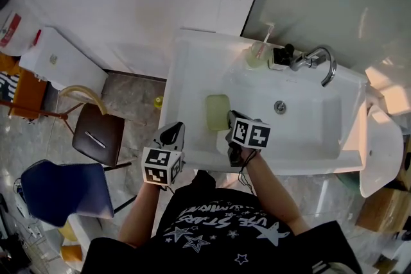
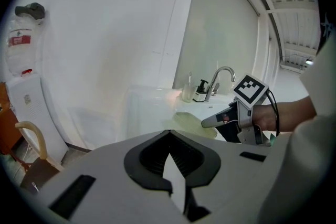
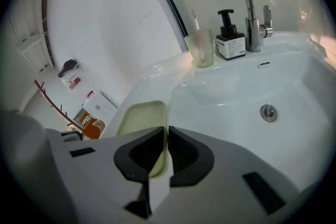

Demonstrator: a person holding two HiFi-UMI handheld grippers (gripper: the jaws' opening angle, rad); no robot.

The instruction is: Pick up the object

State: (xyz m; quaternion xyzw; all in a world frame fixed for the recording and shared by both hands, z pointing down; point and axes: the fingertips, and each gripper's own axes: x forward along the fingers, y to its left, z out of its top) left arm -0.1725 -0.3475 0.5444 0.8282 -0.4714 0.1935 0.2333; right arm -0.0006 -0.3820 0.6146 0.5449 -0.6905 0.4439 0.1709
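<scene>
A pale green soap dish point(image 1: 217, 112) lies on the flat left side of the white sink point(image 1: 192, 74). My right gripper point(image 1: 230, 120) reaches it from the near side, and in the right gripper view the jaws point(image 3: 166, 131) stand nearly together with the right rim of the soap dish point(image 3: 139, 118) pinched between the pads. My left gripper point(image 1: 176, 130) hovers by the sink's near left corner, shut with nothing in it point(image 2: 169, 132). From there I see the soap dish point(image 2: 191, 124) with the right gripper point(image 2: 206, 121) at its edge.
At the back of the basin stand a chrome faucet point(image 1: 318, 61), a dark pump bottle point(image 1: 280, 56) and a cup with a toothbrush point(image 1: 257, 54). The drain point(image 1: 280, 106) sits mid-basin. A brown chair point(image 1: 96, 135) and a blue seat point(image 1: 64, 192) stand on the floor left.
</scene>
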